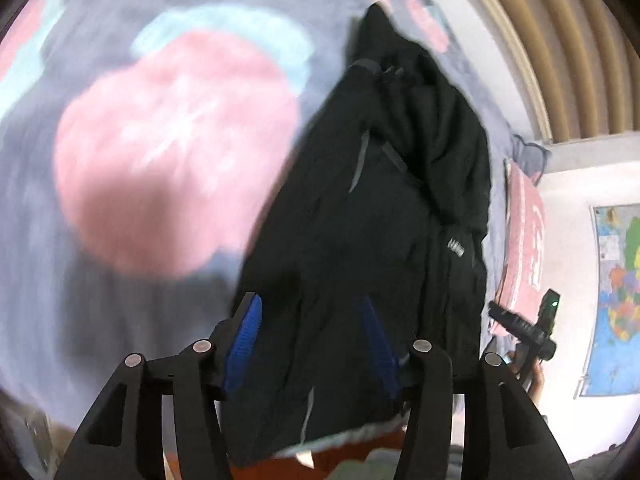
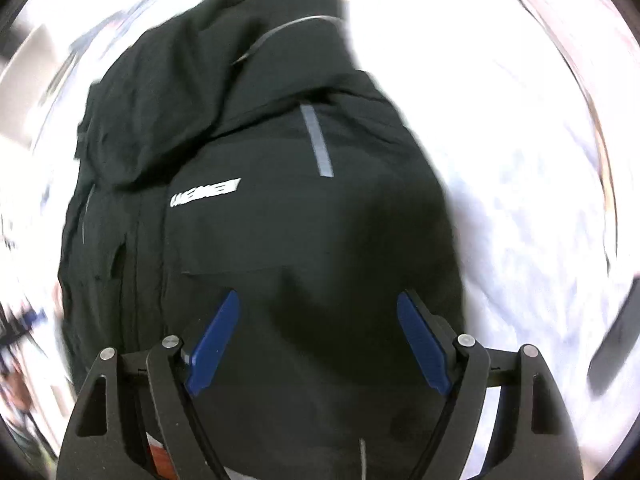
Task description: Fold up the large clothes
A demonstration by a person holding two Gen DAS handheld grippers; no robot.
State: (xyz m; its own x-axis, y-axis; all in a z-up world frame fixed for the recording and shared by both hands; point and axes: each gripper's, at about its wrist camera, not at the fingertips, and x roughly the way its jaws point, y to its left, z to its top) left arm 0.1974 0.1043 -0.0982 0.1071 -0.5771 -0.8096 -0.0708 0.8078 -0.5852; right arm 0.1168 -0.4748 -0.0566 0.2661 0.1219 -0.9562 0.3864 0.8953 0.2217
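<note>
A black jacket (image 1: pixel 380 200) with grey reflective stripes lies lengthwise on a bedspread (image 1: pixel 160 140) patterned in grey, pink and light blue. My left gripper (image 1: pixel 312 340) hovers over the jacket's near end, its blue pads spread apart with fabric showing between them and nothing pinched. In the right wrist view the same jacket (image 2: pixel 280 220) fills the middle, showing a white logo and one grey stripe. My right gripper (image 2: pixel 320 340) stands open wide above the dark cloth, pads clear of it. The picture around both grippers is blurred.
A beige curtain (image 1: pixel 560 40) hangs at the upper right and a coloured wall map (image 1: pixel 616 300) at the far right. A pink cloth (image 1: pixel 524 240) lies beside the jacket. A hand holds a black device with a green light (image 1: pixel 532 328). The bedding looks washed-out white (image 2: pixel 520 160).
</note>
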